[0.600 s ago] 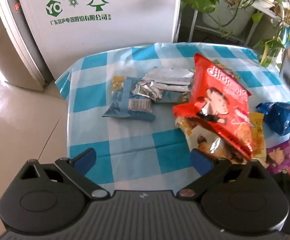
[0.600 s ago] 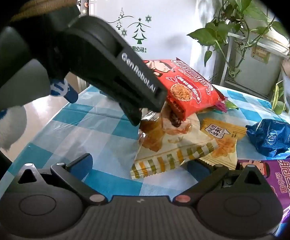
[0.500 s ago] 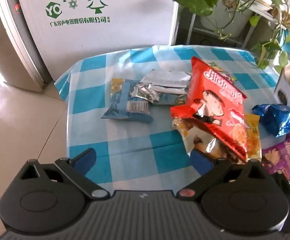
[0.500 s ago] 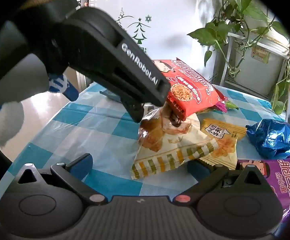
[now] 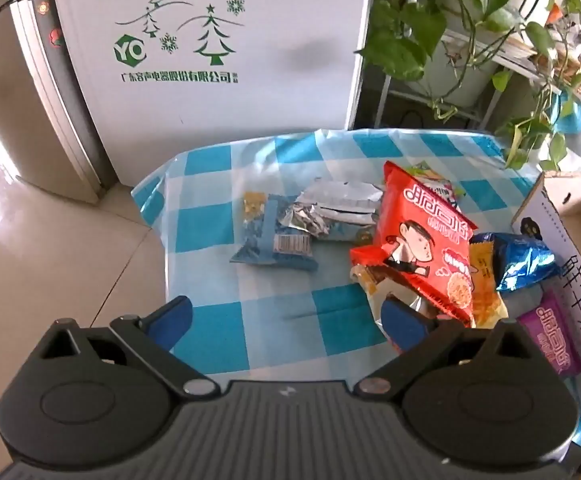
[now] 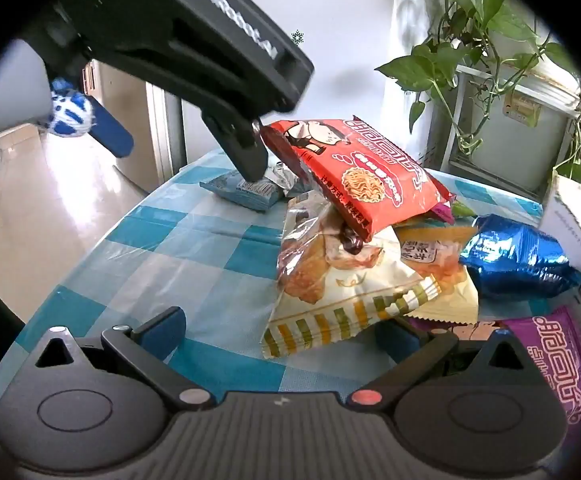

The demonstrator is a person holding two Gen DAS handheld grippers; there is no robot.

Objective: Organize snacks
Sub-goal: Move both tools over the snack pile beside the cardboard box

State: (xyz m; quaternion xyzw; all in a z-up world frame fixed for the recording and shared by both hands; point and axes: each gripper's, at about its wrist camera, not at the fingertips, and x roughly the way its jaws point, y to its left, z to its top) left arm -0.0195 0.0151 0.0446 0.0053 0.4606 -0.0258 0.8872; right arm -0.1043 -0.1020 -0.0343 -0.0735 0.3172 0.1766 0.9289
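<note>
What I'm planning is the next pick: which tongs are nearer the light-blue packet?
Left. The left tongs hang open just short of the light-blue packet, aimed at it; the right tongs, also open, sit farther back, with the striped bag in between.

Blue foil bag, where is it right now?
The blue foil bag lies at the right of the snack pile in both wrist views, between the orange packet and the cardboard box, just beyond the purple packet.
</note>
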